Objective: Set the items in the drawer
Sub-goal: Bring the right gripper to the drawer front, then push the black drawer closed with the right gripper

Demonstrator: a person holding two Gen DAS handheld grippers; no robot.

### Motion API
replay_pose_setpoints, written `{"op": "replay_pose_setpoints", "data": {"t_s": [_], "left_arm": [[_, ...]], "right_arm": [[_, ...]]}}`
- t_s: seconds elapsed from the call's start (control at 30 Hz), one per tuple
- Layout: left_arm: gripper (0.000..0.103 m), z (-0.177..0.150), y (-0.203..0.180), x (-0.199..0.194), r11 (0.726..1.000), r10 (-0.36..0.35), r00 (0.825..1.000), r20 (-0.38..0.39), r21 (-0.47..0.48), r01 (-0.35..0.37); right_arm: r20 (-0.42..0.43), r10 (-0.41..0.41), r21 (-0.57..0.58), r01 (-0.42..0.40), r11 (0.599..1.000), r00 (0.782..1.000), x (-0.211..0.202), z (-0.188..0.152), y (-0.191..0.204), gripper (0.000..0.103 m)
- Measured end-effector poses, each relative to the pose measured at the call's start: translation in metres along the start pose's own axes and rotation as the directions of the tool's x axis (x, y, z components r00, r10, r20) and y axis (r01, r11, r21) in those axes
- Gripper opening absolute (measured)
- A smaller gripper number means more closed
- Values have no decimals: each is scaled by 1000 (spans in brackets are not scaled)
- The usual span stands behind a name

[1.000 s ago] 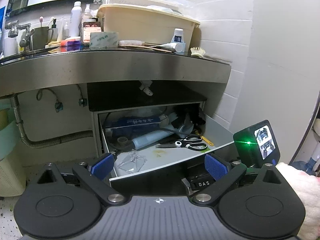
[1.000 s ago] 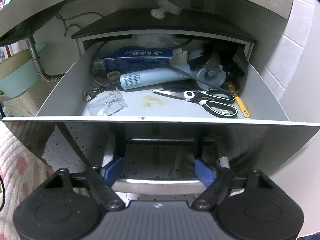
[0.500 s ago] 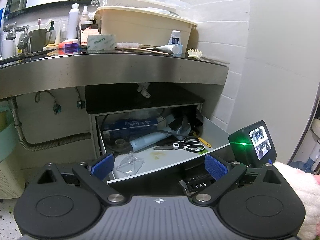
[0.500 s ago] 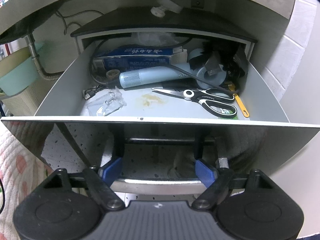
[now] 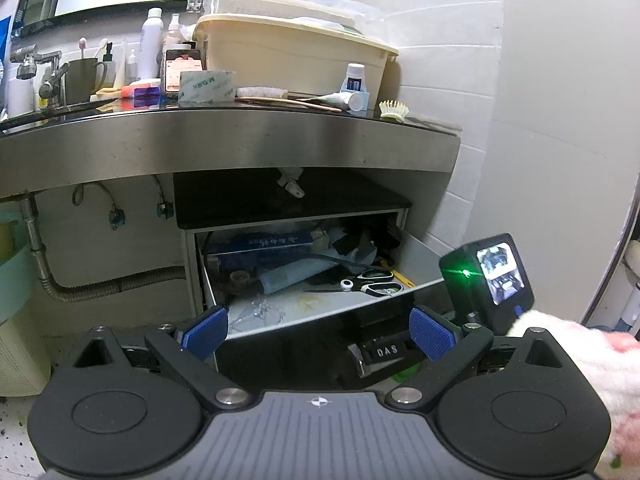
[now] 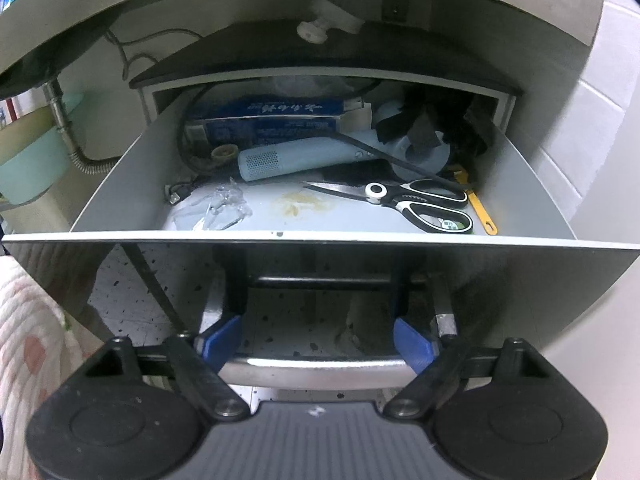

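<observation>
The grey drawer (image 6: 312,236) under the counter stands pulled out; it also shows in the left wrist view (image 5: 420,256). Inside lie black-and-white scissors (image 6: 416,202), a pale blue hair dryer (image 6: 304,160), a blue box (image 6: 264,118) and crumpled clear plastic (image 6: 218,208). My right gripper (image 6: 316,340) is open, its blue pads either side of the drawer's metal handle bar (image 6: 312,368). My left gripper (image 5: 318,330) is open and empty, held back from the drawer's front. The right gripper's body (image 5: 488,280) shows in the left wrist view.
The counter (image 5: 240,140) above carries a beige tub (image 5: 292,56), a tape roll (image 5: 206,86), a white tube (image 5: 352,98), a small comb (image 5: 394,109), bottles and a tap (image 5: 44,76). A drain hose (image 5: 100,284) runs left of the drawer. White tiled wall stands at right.
The left gripper has pulled back and risen a little, so more of the counter top shows. The right gripper and the drawer have hardly moved.
</observation>
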State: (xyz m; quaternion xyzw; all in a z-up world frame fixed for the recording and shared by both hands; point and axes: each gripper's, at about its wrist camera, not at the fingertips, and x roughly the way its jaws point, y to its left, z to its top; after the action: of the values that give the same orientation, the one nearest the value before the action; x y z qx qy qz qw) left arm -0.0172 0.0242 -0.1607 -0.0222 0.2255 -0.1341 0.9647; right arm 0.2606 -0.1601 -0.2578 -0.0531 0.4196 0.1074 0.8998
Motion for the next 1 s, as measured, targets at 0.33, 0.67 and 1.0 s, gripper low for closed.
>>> {"op": "replay_pose_setpoints", "data": {"t_s": [0.33,0.67,1.0], "left_arm": [[98,0,7,2,1000,9,1000,-9,-28,-9],[98,-1,8,1,1000,9,1000,-9,-27,-9],[98,-2,10,2,999,15,1000,-23,-37,-16]], "right_arm": [[12,0,6,0,1000,1000,16,12,4,85],[10,0,6,0,1000,1000,35,36,3,85],[9,0,7,0,1000,1000,53,59,1,85]]}}
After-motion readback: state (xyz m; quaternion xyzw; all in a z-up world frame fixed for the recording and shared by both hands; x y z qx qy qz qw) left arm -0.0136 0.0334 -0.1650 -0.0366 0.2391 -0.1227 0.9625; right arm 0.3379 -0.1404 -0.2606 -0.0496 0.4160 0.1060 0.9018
